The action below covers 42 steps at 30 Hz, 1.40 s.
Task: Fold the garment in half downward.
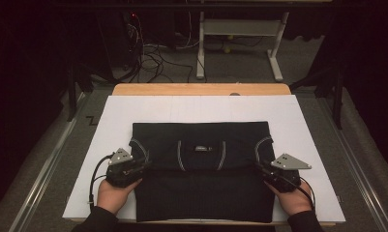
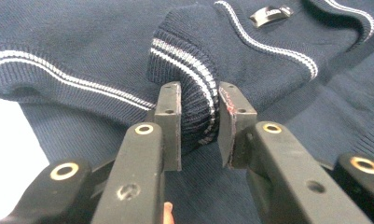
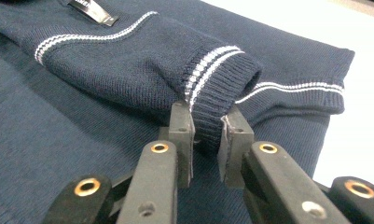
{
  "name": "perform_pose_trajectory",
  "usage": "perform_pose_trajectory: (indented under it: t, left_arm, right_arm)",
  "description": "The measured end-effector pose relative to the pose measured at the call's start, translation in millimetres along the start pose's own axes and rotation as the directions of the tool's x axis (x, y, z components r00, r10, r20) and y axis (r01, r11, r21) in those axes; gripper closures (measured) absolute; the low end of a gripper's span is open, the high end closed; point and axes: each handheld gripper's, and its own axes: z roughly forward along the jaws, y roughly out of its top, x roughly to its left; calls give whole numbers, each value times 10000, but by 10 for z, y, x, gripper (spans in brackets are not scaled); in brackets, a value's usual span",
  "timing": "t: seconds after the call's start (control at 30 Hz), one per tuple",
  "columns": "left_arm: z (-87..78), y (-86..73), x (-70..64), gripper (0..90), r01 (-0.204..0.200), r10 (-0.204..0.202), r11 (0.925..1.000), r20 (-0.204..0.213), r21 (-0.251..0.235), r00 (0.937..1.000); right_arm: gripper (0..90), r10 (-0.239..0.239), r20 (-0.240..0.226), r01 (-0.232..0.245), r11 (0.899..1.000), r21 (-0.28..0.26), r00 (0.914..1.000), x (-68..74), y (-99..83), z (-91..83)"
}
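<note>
A dark navy sweater (image 1: pixel 201 166) with white stripes lies folded flat on the surface, neck label up. Its ribbed cuffs, at nine (image 2: pixel 194 100) and three o'clock (image 3: pixel 217 93), are pinched up.

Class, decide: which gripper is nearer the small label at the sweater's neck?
Neither clearly: the label sits midway. The left gripper grips a striped cuff to its left, the right gripper a cuff to its right.

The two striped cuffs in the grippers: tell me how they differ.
The left cuff lies at the sweater's left edge, clamped by the left gripper; the right cuff lies at its right edge, in the right gripper. The left cuff curls over, stripes bending; the right cuff lies flatter, its opening showing. Both are ribbed navy with two white stripes, pinched at the hem.
</note>
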Motion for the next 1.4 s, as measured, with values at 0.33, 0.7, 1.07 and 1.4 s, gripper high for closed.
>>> perform_pose_trajectory:
  t: [0.33, 0.7, 1.07, 1.4]
  left_arm:
    - [-76, -117, -89, 691, -69, 67, 9999, 126, 158, 9999]
    - [-7, -223, -101, 667, 50, -76, 9951, 260, 992, 9996]
    - [-8, -210, -87, 414, 131, -130, 9973, -11, 718, 9999]
    - [-69, -116, -2, 195, 232, -228, 9992, 137, -318, 9996]
  right_arm:
    - [788, -159, -121, 160, 9999, 42, 9998, 85, -80, -133]
    - [764, -89, -324, 100, 9994, 341, 9994, 112, -173, -194]
    - [493, 992, -603, -955, 9935, 615, 9932, 15, -271, -187]
    - [304, 1502, -762, -1542, 9868, -492, 9857, -9, -158, -262]
